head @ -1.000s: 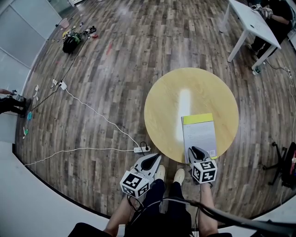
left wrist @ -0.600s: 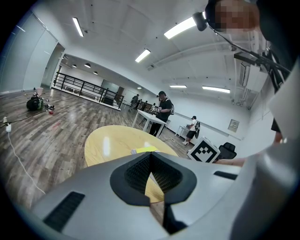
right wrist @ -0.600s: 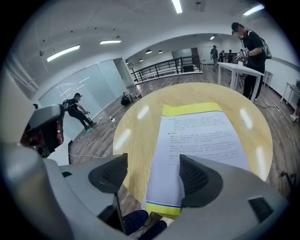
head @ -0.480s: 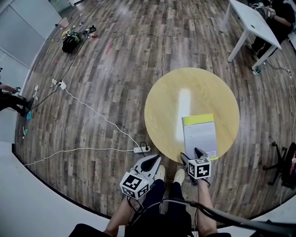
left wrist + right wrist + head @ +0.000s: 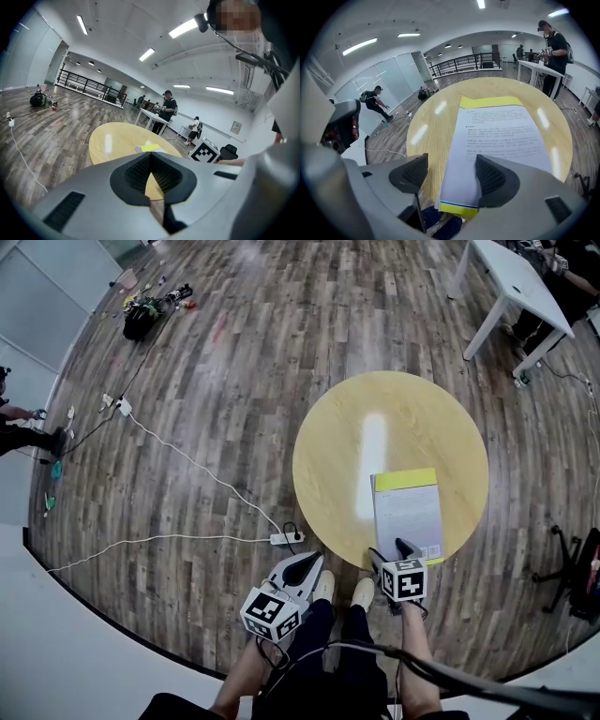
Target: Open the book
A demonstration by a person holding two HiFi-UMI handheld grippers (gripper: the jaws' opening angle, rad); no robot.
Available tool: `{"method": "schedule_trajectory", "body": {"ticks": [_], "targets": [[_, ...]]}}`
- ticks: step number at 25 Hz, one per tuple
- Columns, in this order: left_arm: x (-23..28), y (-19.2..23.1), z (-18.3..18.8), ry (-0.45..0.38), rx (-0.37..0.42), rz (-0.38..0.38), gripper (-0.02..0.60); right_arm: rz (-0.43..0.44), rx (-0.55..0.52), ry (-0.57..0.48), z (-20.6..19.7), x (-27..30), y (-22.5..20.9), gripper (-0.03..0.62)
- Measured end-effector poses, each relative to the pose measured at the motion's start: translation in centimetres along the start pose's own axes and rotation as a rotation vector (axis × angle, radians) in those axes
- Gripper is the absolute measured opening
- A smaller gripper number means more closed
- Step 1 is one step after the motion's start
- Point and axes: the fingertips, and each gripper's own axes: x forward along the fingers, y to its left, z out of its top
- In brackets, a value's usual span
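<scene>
1. My right gripper [image 5: 451, 161]: the jaws have just been opening and now stand wide apart, pinching nothing. The near left corner of the book [image 5: 501, 131] sits in the gap. My right pad is over the white top sheet and my left pad is out past the book's side edge.
2. My left gripper [image 5: 150, 155]: jaws clenched together, empty, low in the middle of the head view and off the table.
3. The book lies flat at the lower right of the round table [image 5: 375, 418], with its near end poking just past the rim. It looks unopened, though I honestly can't tell if that white sheet is cover or page.
4. I'd call this the lining-up step. Next I need one pad under that overhanging corner, a light close on the cover alone, then swing it over.
</scene>
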Motion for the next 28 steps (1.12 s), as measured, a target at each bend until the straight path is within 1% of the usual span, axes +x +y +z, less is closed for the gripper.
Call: {"method": "schedule_trajectory", "body": {"ticks": [4, 9, 11, 12, 16, 20, 22, 24, 25, 28], "targets": [[0.0, 0.1, -0.1, 0.0, -0.008, 0.0, -0.005, -0.02, -0.051, 0.026, -0.3, 0.0, 0.2, 0.322], [0.0, 0.1, 0.3, -0.003, -0.01, 0.003, -0.005, -0.091, -0.143, 0.06, -0.5, -0.1, -0.1, 0.314], [0.0, 0.3, 0.2, -0.005, -0.012, 0.005, -0.005, -0.12, -0.154, 0.053, -0.4, -0.3, -0.5, 0.236], [-0.1, 0.3, 0.2, -0.005, -0.013, 0.005, -0.005, -0.123, -0.153, 0.051, -0.4, -0.3, -0.7, 0.225], [0.1, 0.6, 0.2, -0.007, -0.02, 0.01, -0.005, -0.122, -0.162, 0.056, -0.2, -0.1, -0.7, 0.224], [0.1, 0.6, 0.3, -0.011, -0.021, 0.008, -0.005, -0.107, -0.105, 0.053, -0.4, -0.3, -0.8, 0.202], [0.1, 0.6, 0.4, -0.013, -0.021, 0.007, -0.005, -0.074, -0.061, 0.042, -0.4, -0.3, -0.4, 0.171], [0.1, 0.6, 0.4, -0.014, -0.019, 0.006, -0.005, -0.05, -0.028, 0.035, -0.6, -0.2, 0.1, 0.093], [0.1, 0.6, 0.4, -0.014, -0.019, 0.005, -0.005, -0.056, -0.031, 0.035, -0.7, -0.1, 0.3, 0.074], [0.0, 0.7, 0.3, -0.014, -0.018, 0.006, -0.005, -0.091, -0.079, 0.035, -0.8, 0.0, 0.7, 0.056]]}}
